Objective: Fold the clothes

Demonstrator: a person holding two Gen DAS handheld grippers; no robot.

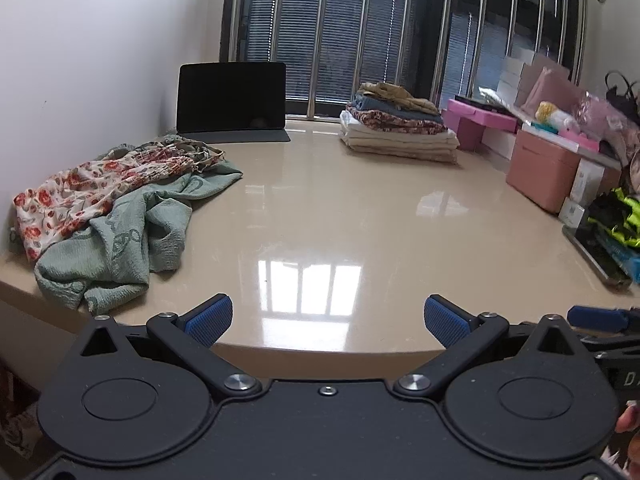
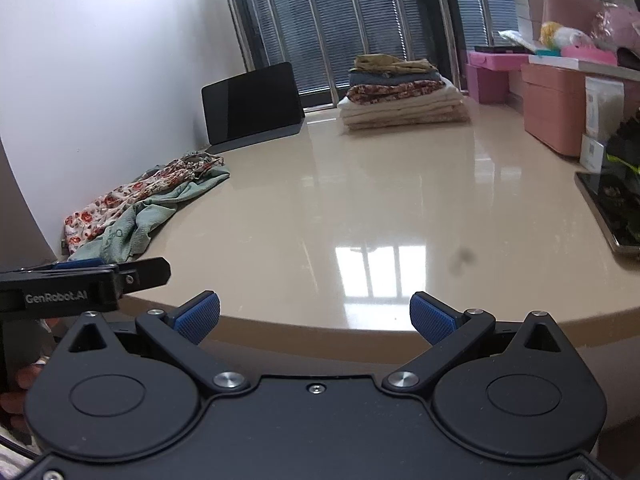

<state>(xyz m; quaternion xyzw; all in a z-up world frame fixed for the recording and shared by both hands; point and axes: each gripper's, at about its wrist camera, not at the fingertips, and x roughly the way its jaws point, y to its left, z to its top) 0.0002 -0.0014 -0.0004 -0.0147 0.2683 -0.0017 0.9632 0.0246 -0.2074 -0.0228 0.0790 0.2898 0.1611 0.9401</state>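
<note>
The right edge of the scene is hard to read: a black and neon-yellow item [image 1: 618,216] is cut off by the frame, and the flat dark device [image 2: 612,210] beside it mirrors whatever sits above it. Only a fingertip of the person shows at the lower right corner of the left wrist view, and a blurred hand sits behind the left gripper's body in the right wrist view.

The left gripper [image 1: 328,320] hovers at the near edge of the table with its blue-padded tongs spread wide apart, nothing between them. The right gripper [image 2: 315,317] is just beside it, its tongs equally apart and empty.

The unfolded clothes lie in a heap on the near left of the table: a floral garment [image 1: 104,184] draped over a crumpled green garment [image 1: 128,236], whose near end hangs over the table edge. A stack of folded clothes [image 1: 400,128] sits far across, well apart from the heap. A dark tablet [image 1: 232,98] stands upright on its cover at the far left, against the wall. Pink boxes [image 1: 544,168] and pink bags crowd the right side.

The table [image 1: 340,208] is glossy beige and reflects the window. Behind it are a barred window [image 1: 360,28] with slatted blinds and a white wall [image 1: 92,48] on the left.
</note>
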